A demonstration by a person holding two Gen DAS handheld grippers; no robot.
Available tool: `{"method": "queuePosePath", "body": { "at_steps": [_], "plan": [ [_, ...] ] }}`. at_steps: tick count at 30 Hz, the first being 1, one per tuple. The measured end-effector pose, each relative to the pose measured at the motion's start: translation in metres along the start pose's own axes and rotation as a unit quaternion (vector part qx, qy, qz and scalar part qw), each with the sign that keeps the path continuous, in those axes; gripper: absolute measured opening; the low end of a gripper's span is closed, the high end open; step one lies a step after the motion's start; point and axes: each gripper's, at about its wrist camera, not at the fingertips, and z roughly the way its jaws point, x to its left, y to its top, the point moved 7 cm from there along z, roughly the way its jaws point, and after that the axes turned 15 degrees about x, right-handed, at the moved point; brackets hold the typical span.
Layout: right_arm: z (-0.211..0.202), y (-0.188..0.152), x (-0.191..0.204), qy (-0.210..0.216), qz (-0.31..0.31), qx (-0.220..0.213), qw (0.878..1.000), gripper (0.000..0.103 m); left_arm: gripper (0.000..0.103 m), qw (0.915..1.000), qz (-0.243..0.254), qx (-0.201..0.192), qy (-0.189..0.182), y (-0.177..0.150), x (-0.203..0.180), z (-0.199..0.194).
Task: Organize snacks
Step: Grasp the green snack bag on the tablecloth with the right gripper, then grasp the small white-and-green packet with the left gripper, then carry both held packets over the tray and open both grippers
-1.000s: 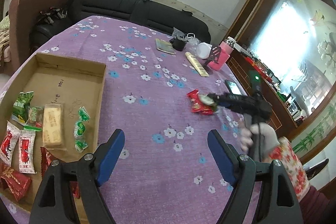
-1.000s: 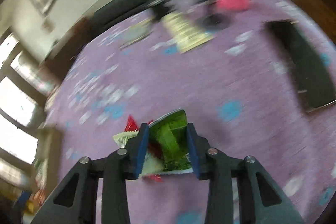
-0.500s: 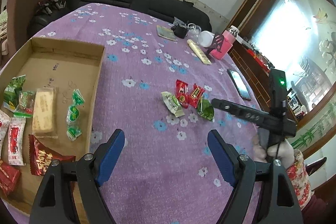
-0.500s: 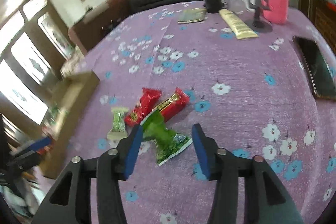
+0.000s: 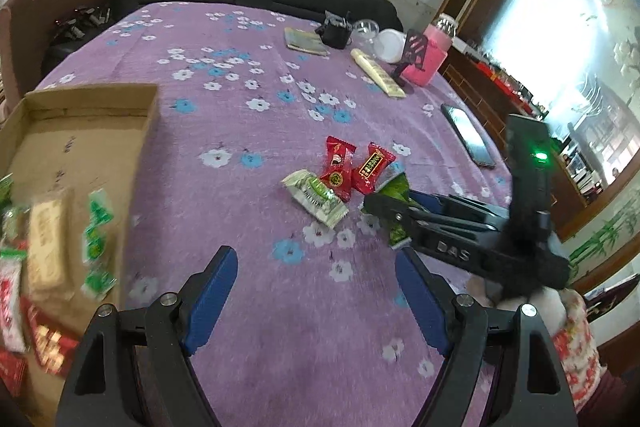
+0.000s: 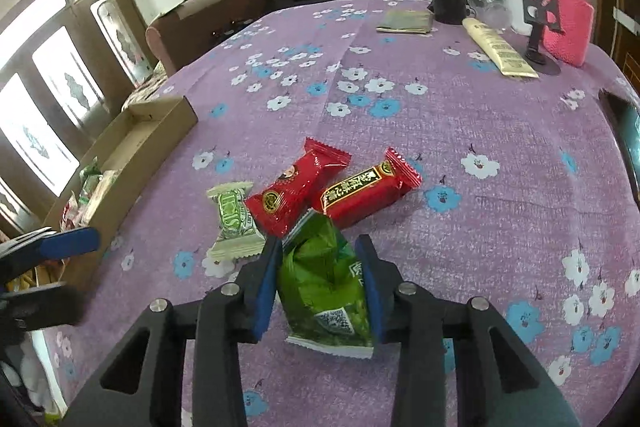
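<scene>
A: We see our right gripper low over the purple flowered tablecloth, its blue-padded jaws closing on a crinkled dark green snack packet that lies between them on the cloth. Both pads look to be touching the packet's sides.

B: Agreed. From the left wrist view we see the same black right gripper reaching in from the right, with a corner of that green snack packet showing at its tip. Our left gripper hovers above bare cloth with its jaws wide apart and nothing between them.

A: Just beyond the green packet we count three more snacks in a tight cluster: a pale green and white wrapped candy, a red wrapper with a round emblem and a red bar wrapper with gold lettering. The green packet's far end touches or overlaps the two red ones.

B: The shallow brown cardboard box sits at the left of the table, well apart from that cluster. We see green, red and beige packets inside it, though they are blurred.

A: At the far edge of the table stand a pink container, a cream tube and a dark phone.
</scene>
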Motion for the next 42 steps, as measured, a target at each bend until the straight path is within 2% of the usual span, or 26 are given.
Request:
{"method": "queuePosePath", "body": {
  "at_steps": [3, 9, 10, 11, 13, 14, 24, 31, 36, 42],
  "plan": [
    [-0.006, 0.001, -0.013, -0.004, 0.026, -0.013, 1.0, 0.035, 0.084, 0.9999, 0.003, 0.014, 0.003, 0.013, -0.006, 0.02],
    [-0.018, 0.001, -0.041, 0.028, 0.082, -0.03, 0.996, 0.036, 0.082, 0.9988, 0.029, 0.019, 0.033, 0.042, -0.018, 0.058],
    [-0.018, 0.002, -0.045, 0.031, 0.09, -0.031, 0.995, 0.036, 0.075, 0.9982, 0.036, 0.023, 0.041, 0.046, -0.02, 0.065],
    [-0.018, 0.002, -0.048, 0.034, 0.097, -0.032, 0.994, 0.036, 0.059, 0.9976, 0.042, 0.026, 0.049, 0.048, -0.021, 0.07],
    [-0.02, 0.002, -0.055, 0.039, 0.109, -0.035, 0.993, 0.036, 0.037, 0.9945, 0.059, 0.022, 0.084, 0.053, -0.021, 0.076],
    [-0.02, 0.002, -0.057, 0.039, 0.114, -0.037, 0.992, 0.036, 0.027, 0.9943, 0.061, 0.023, 0.084, 0.053, -0.022, 0.077],
    [-0.034, 0.003, -0.06, 0.034, 0.125, -0.063, 0.99, 0.036, 0.024, 0.9971, 0.038, 0.008, 0.065, 0.042, -0.011, 0.056],
    [-0.039, 0.004, -0.055, 0.032, 0.118, -0.076, 0.99, 0.036, 0.024, 0.9984, 0.009, -0.035, 0.043, 0.03, 0.006, 0.001],
    [-0.045, 0.007, -0.033, 0.03, 0.099, -0.075, 0.992, 0.036, 0.024, 0.995, -0.032, -0.077, 0.055, 0.021, 0.056, -0.064],
    [-0.055, 0.024, 0.046, 0.07, 0.046, -0.065, 0.994, 0.036, 0.024, 0.9871, -0.077, -0.107, 0.091, 0.02, 0.128, -0.115]
  ]
}}
